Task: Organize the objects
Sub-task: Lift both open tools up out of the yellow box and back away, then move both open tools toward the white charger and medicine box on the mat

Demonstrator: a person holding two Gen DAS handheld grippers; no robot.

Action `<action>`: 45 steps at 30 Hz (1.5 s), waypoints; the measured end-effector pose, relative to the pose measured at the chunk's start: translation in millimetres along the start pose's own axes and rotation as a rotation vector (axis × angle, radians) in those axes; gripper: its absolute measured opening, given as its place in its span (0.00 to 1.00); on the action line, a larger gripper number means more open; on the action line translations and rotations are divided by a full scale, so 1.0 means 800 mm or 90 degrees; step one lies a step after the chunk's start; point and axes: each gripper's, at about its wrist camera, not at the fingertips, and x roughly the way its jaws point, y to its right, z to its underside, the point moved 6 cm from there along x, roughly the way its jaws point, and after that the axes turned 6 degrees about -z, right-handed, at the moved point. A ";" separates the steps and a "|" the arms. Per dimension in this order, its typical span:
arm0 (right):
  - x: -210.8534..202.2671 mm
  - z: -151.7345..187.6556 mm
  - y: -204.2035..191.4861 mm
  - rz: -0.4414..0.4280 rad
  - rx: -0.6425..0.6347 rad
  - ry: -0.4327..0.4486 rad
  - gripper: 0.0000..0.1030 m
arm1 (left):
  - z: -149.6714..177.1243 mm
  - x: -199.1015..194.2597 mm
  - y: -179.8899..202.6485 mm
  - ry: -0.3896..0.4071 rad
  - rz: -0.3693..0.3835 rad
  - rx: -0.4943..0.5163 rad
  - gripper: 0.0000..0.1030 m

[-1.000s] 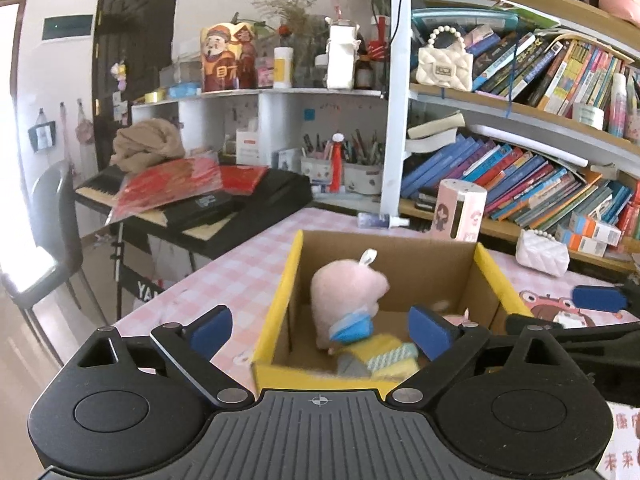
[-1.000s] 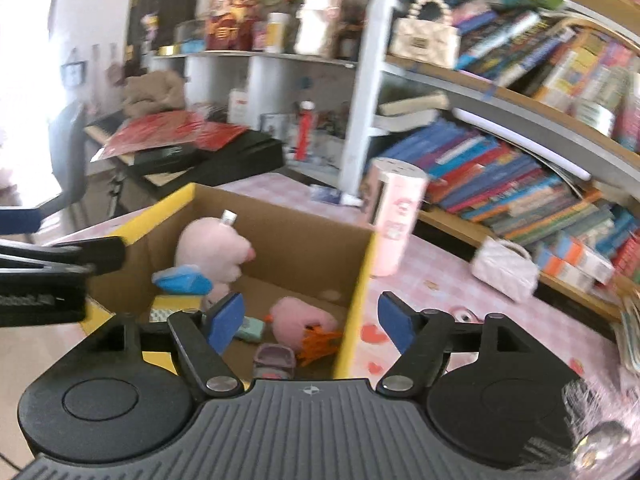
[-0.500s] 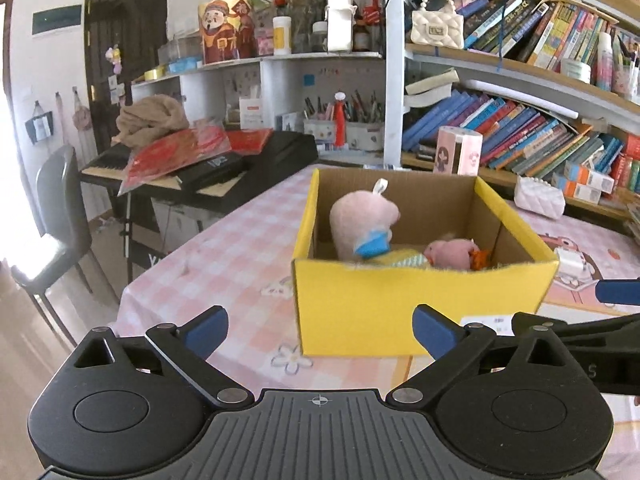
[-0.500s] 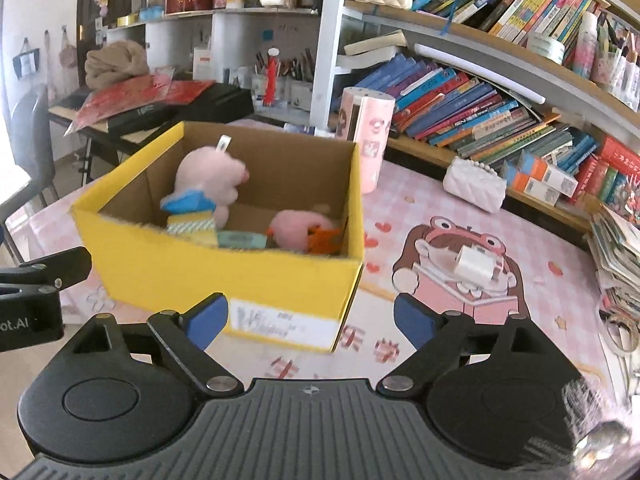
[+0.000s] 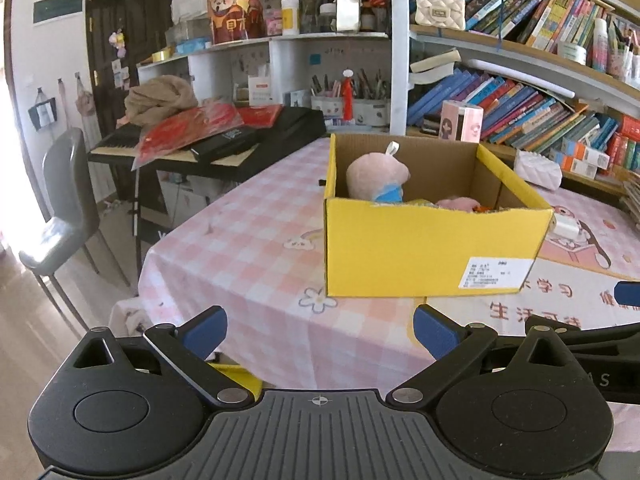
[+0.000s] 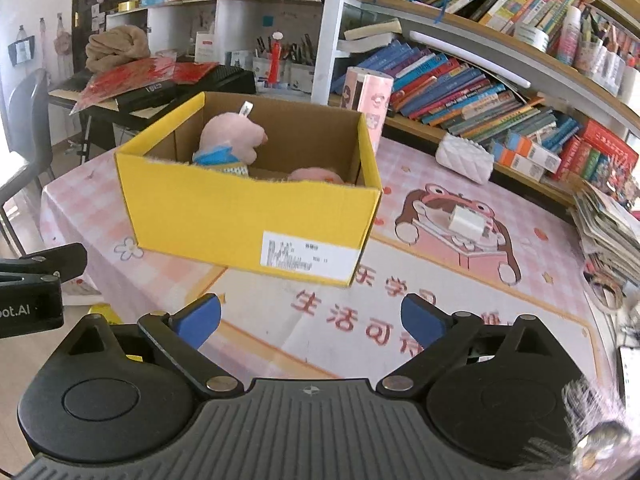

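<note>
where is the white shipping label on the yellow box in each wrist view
Left wrist: white label at the lower right corner of the yellow box front, right of centre.
Right wrist: white label low on the box front, near centre.
Shared landmark: the upright pink plush toy inside the box.

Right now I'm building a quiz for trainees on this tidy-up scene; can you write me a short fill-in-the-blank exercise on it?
1. The big pink plush toy sits inside the open cardboard box whose outside is coloured ____.
2. That box stands on a tablecloth checked in white and ____.
3. A white printed ____ is stuck low on the box's near wall.
4. Between the fingertips of the left gripper and of the right gripper there is ____.

Missing words: yellow; pink; label; nothing
</note>
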 end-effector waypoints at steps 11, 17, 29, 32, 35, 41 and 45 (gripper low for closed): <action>-0.025 0.035 -0.003 0.014 0.030 -0.011 0.96 | 0.021 -0.023 -0.001 -0.005 0.016 0.024 0.98; -0.035 0.044 0.003 0.026 0.047 -0.011 0.96 | 0.025 -0.028 0.004 -0.005 0.029 0.036 0.98; -0.043 0.050 0.010 0.045 0.061 -0.013 0.96 | 0.025 -0.029 0.009 -0.004 0.042 0.041 0.98; -0.045 0.052 0.014 0.054 0.061 -0.014 0.97 | 0.026 -0.027 0.017 -0.007 0.056 0.048 0.98; -0.047 0.056 0.022 0.065 0.068 -0.016 0.97 | 0.026 -0.026 0.029 -0.009 0.070 0.058 0.98; -0.053 0.063 0.049 0.098 0.092 -0.019 0.97 | 0.022 -0.021 0.060 -0.008 0.103 0.079 0.98; -0.055 0.068 0.073 0.120 0.112 -0.022 0.97 | 0.019 -0.017 0.089 -0.007 0.128 0.101 0.98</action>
